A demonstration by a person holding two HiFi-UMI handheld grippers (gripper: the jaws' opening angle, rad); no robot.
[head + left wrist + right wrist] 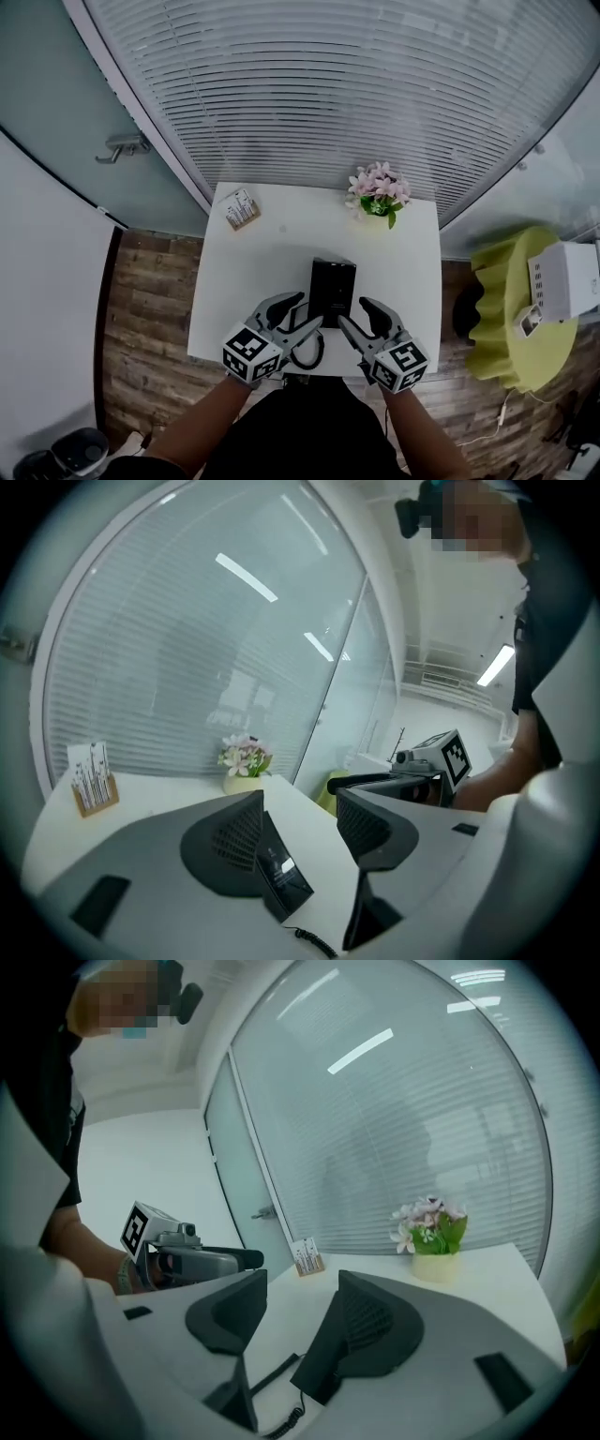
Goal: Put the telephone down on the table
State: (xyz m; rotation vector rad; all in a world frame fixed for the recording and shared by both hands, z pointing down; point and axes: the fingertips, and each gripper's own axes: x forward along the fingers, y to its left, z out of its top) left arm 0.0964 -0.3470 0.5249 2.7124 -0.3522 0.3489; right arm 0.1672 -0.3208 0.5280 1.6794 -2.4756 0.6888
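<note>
Left tongs (307,311) and right tongs (353,312) hover side by side over the near edge of the white table (272,258), and each is held in one hand of the person. In the left gripper view the left tongs (300,803) have their jaws well apart and nothing is clamped between them. The right tongs (302,1283) are the same in the right gripper view: the jaws are wide apart and hold nothing.

The black rectangular telephone (332,286) lies flat on the table, just in front of both tongs, with its long side pointing away from the person. In the left gripper view the telephone (281,874) shows low in the gap, close beside the left jaw. I cannot tell if it touches that jaw. A black coiled cord (306,352) lies on the table edge between the two tongs.

At the far edge of the table stand a small pot of pink flowers (378,192) and a small wooden card holder (242,208), well apart from each other and from the telephone.
</note>
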